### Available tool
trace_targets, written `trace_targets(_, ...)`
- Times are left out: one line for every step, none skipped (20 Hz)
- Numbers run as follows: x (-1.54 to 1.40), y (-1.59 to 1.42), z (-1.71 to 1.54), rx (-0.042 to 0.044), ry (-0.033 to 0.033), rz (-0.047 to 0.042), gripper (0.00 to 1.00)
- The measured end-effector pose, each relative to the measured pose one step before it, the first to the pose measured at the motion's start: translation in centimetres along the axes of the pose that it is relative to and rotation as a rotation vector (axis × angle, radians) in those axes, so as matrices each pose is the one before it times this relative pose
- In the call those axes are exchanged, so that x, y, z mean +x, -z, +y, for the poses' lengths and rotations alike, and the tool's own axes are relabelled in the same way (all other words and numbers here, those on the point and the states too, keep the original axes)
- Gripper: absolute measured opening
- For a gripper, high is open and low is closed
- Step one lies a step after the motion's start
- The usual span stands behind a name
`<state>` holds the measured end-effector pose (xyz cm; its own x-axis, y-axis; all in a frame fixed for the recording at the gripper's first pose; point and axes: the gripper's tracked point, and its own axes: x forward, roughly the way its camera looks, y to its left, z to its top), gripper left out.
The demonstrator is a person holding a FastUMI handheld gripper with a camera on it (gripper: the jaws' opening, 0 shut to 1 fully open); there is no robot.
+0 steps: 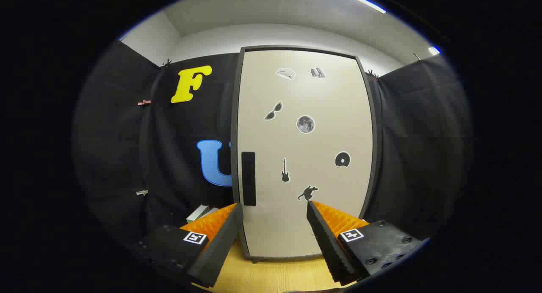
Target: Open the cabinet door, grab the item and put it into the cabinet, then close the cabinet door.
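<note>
Tongs (pixel 274 206) gape empty before the closed beige cabinet door (pixel 305 153), sticker-dotted, with a black handle (pixel 248 178).

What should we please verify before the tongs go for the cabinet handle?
1. Door shut, ready to open: ok.
2. Handle visible, just ahead of the left finger: ok.
3. Tongs open and holding nothing: ok.
4. Fingers lined up on the handle: not ok, it sits off to the left of the gap.
5. Item to store: cannot tell; a box peeks out behind the left finger.
6. Tabletop before the door: ok.
</note>
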<state>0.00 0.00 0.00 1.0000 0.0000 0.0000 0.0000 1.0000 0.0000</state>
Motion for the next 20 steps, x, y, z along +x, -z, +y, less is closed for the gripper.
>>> trace_targets(-0.074, -0.115, 0.050, -0.00047, -0.00125, -0.00348, 0.98)
trace_targets(-0.052, -0.180, 0.072, 0.00086, -0.00212, -0.00639, 0.98)
trace_targets(-0.053, -0.233, 0.049, 0.00104, -0.00131, -0.00766, 0.98)
trace_targets(-0.125, -0.245, 0.096, 0.00023, -0.00296, -0.00809, 0.98)
trace_targets(-0.025, -0.115, 0.063, -0.00260, 0.00033, -0.00710, 0.98)
trace_targets(-0.030, 0.038, -0.011, -0.00305, -0.00070, -0.00111, 0.98)
trace_targets(-0.027, 0.006, 0.026, -0.00334, 0.00048, 0.00077, 0.98)
trace_targets(-0.004, 0.133, -0.142, -0.00374, 0.00449, 0.00416, 0.98)
trace_targets(0.017, 0.024, -0.156, -0.00259, 0.00572, 0.00217, 0.98)
trace_targets(-0.024, -0.058, -0.017, 0.00046, 0.00136, -0.00082, 0.98)
trace_targets(-0.017, -0.044, -0.056, 0.00164, 0.00169, -0.00100, 0.98)
trace_targets(0.017, 0.126, -0.056, 0.00064, 0.00006, 0.00200, 0.98)
trace_targets(0.080, 0.103, -0.107, -0.00086, 0.00273, 0.00627, 0.98)
trace_targets(0.099, 0.233, -0.116, -0.00093, 0.00485, 0.00649, 0.98)
trace_targets(0.025, 0.099, 0.040, 0.00059, -0.00255, 0.00509, 0.98)
trace_targets(-0.005, 0.080, -0.030, 0.00064, 0.00188, 0.00125, 0.98)
trace_targets(0.069, 0.061, -0.012, 0.00169, -0.00059, 0.00260, 0.98)
trace_targets(0.179, 0.077, -0.029, 0.00129, 0.00160, 0.00186, 0.98)
trace_targets(0.164, 0.075, -0.013, 0.00102, 0.00149, 0.00260, 0.98)
trace_targets(0.130, 0.080, 0.043, 0.00188, 0.00040, 0.00198, 0.98)
